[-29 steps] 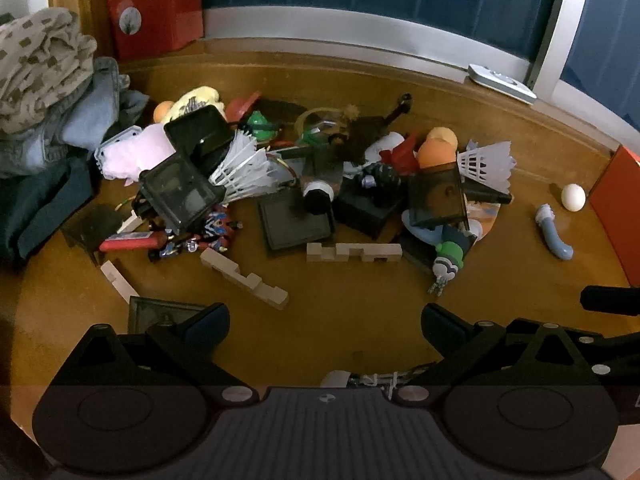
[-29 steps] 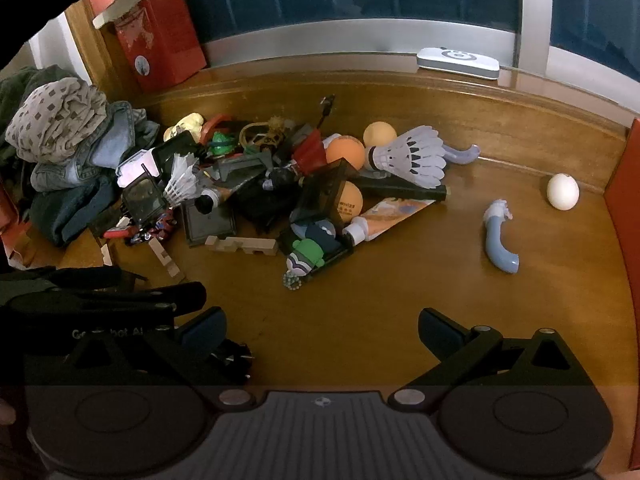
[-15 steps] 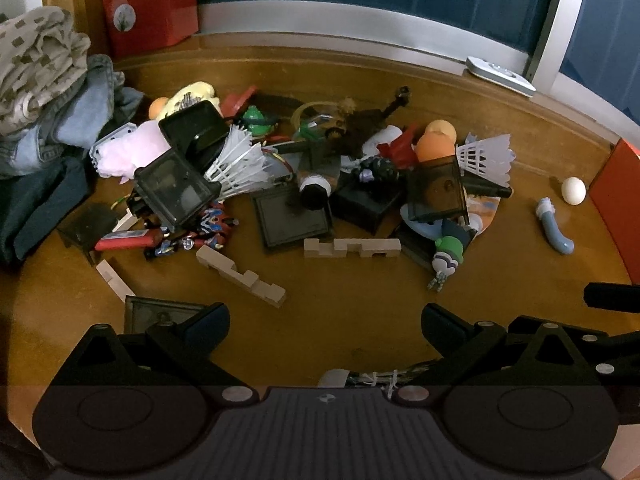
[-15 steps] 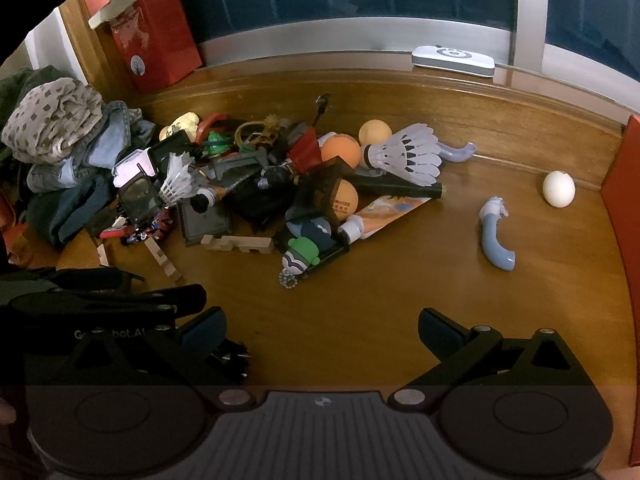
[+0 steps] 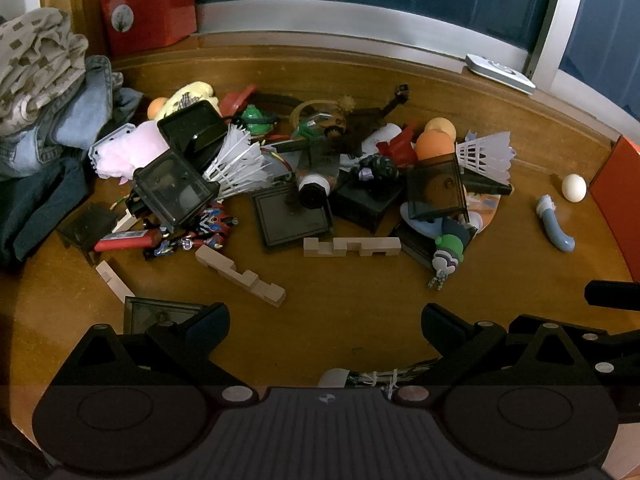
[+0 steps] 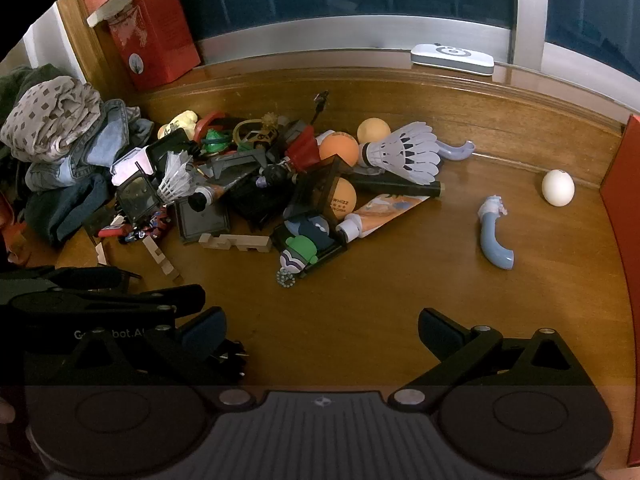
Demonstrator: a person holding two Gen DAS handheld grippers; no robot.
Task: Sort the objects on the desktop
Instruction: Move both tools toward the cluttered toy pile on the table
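Observation:
A heap of small objects lies on the wooden desk (image 5: 352, 320): dark plastic boxes (image 5: 172, 190), white shuttlecocks (image 5: 486, 156), orange balls (image 6: 338, 148), notched wooden blocks (image 5: 240, 274) and a green-capped toy figure (image 6: 300, 252). A white egg (image 6: 558, 187) and a blue curved tube (image 6: 494, 238) lie apart at the right. My left gripper (image 5: 326, 326) is open and empty, in front of the heap. My right gripper (image 6: 322, 330) is open and empty, also short of the heap.
Folded clothes (image 5: 44, 92) are piled at the left. A red carton (image 6: 154, 42) stands at the back left. A white remote (image 6: 452, 54) lies on the window ledge. An orange box edge (image 6: 624, 168) stands at the right. The left gripper's body (image 6: 92, 304) shows low left in the right wrist view.
Both views have pulled back slightly and tilted up, so the heap sits a little farther off. Nothing on the desk has moved. Both grippers stay open.

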